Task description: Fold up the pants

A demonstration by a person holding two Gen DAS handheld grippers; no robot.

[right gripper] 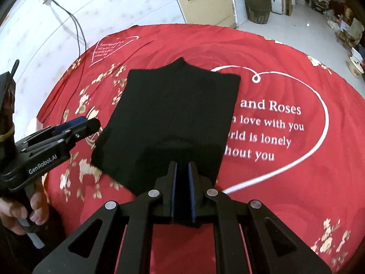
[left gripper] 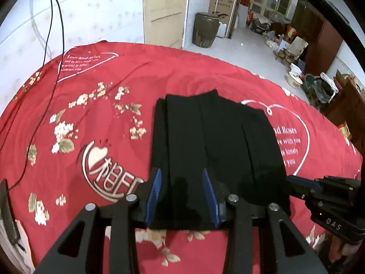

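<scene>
Our right gripper (right gripper: 182,196) clenches the pants (right gripper: 168,118), left gripper (left gripper: 182,196) released; uneven pulling could skew the fold

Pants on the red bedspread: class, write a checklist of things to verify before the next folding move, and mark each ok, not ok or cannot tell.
1. Pants lie folded on the bedspread: ok.
2. Right gripper jaws shut on the near edge of the pants: ok.
3. Left gripper gripping the pants: not ok; its jaws stand apart, with the cloth between them.
4. Layers lined up at the far edge: not ok; one corner sticks out past the others.
5. Bedspread beyond the pants free for a fold: ok.
6. Cable away from the pants: ok; it hangs far to the left.
</scene>
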